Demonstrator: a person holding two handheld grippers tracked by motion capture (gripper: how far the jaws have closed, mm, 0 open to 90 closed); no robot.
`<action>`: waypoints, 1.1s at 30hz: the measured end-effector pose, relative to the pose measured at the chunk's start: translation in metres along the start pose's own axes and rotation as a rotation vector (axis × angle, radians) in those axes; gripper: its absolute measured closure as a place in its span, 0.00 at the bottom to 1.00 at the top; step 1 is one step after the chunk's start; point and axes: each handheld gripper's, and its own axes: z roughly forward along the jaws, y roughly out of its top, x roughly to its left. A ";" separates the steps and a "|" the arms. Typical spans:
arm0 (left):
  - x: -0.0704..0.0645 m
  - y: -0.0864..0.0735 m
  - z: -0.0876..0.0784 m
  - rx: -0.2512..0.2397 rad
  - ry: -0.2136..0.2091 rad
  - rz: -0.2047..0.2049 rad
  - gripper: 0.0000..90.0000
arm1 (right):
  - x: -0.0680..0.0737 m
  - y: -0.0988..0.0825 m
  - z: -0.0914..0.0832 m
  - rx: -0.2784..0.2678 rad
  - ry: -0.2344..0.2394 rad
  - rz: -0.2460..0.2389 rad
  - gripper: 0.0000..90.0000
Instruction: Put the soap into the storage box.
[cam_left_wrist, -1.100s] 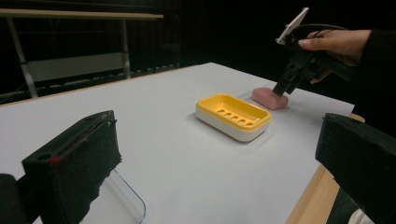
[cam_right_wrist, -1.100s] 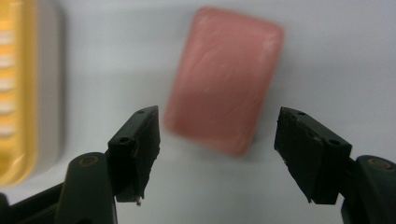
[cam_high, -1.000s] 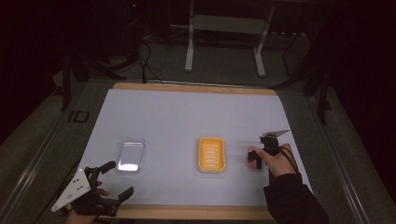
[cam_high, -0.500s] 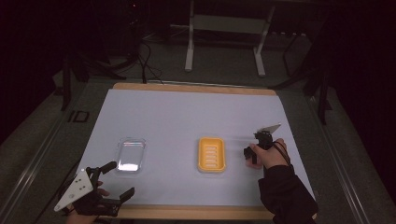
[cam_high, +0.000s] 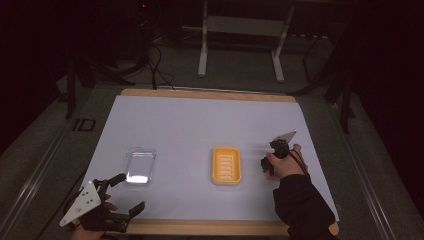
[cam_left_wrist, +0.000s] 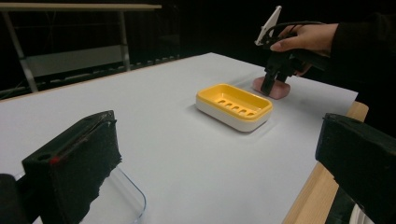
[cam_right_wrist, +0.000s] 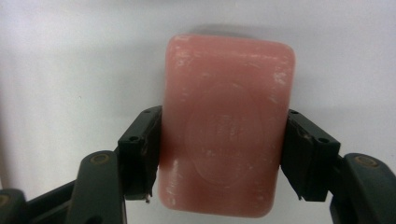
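At the near left corner of the white table (cam_high: 200, 125), the left gripper (cam_high: 122, 196) sits in a hand with its two black jaws spread wide apart and nothing between them. Just past it lies a clear plastic lid (cam_high: 140, 165), flat on the table. In the left gripper view a bit of its see-through edge peeks out by the left jaw.

In the middle sits a yellow soap dish (cam_high: 226, 165) with a white bottom and slots in its tray. Nothing is in it.

Just to the right of the dish, the right gripper (cam_high: 267, 165) points down at the table. Its jaws press on both long sides of a pink bar of soap (cam_right_wrist: 224, 123). The soap lies on the table, close beside the dish but not touching it.
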 end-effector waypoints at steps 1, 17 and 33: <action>0.000 0.000 0.000 0.000 0.000 0.000 0.00 | 0.000 0.000 0.000 -0.002 0.000 -0.005 0.41; 0.000 0.000 0.001 0.005 0.000 -0.001 0.00 | 0.006 0.005 -0.022 -0.043 0.013 -0.084 0.42; 0.000 0.000 0.001 0.010 0.000 0.002 0.00 | 0.034 0.004 -0.053 -0.121 0.043 -0.141 0.42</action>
